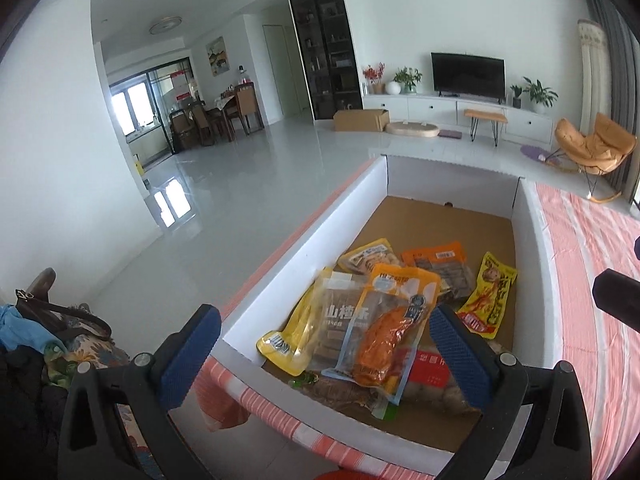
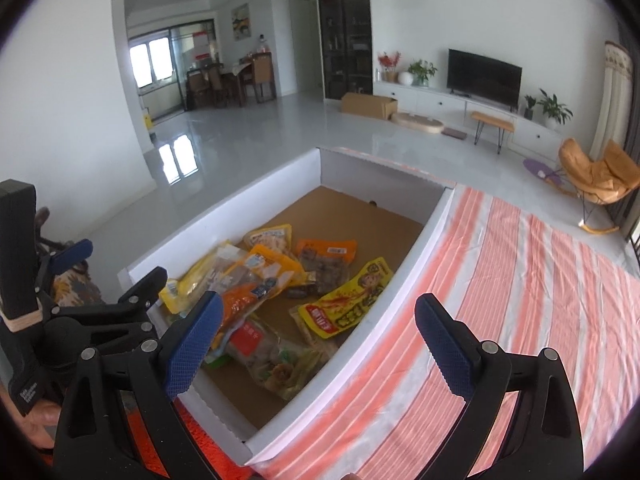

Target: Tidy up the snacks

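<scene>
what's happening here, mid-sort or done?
A person holds two handheld grippers over a white box on a striped cloth. Both the left gripper and right gripper are open and hold nothing. The snack packets lie piled in the box's near end; none shows on the cloth.

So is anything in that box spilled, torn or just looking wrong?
Nothing looks spilled or torn. The snack packets lie in a loose, overlapping heap at the near end of the white box, at mixed angles, while its far end is bare cardboard. Both sets of fingers are open and empty.
</scene>
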`<state>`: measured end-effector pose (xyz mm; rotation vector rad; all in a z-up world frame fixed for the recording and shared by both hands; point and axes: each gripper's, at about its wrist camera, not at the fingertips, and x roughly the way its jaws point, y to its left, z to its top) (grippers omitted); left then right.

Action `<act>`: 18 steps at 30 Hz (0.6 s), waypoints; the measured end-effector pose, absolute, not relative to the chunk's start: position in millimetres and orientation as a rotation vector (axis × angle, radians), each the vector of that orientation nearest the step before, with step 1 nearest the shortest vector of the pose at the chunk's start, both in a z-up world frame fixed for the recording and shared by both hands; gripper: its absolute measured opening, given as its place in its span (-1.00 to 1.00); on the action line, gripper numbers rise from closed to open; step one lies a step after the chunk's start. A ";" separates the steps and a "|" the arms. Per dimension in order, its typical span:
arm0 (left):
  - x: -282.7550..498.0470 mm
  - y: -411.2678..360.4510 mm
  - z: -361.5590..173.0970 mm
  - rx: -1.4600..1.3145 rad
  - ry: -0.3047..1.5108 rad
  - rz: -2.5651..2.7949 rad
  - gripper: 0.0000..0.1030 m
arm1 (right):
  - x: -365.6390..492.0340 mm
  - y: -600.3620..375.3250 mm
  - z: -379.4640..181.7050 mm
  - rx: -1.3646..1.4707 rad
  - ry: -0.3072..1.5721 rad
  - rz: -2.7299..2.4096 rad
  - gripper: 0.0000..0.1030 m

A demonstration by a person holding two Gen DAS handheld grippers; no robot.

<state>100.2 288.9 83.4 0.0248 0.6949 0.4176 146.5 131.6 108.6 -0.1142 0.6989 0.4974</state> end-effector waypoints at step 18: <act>103.5 291.1 80.5 -0.010 0.701 0.374 1.00 | 152.9 140.2 96.9 -0.116 0.764 0.482 0.90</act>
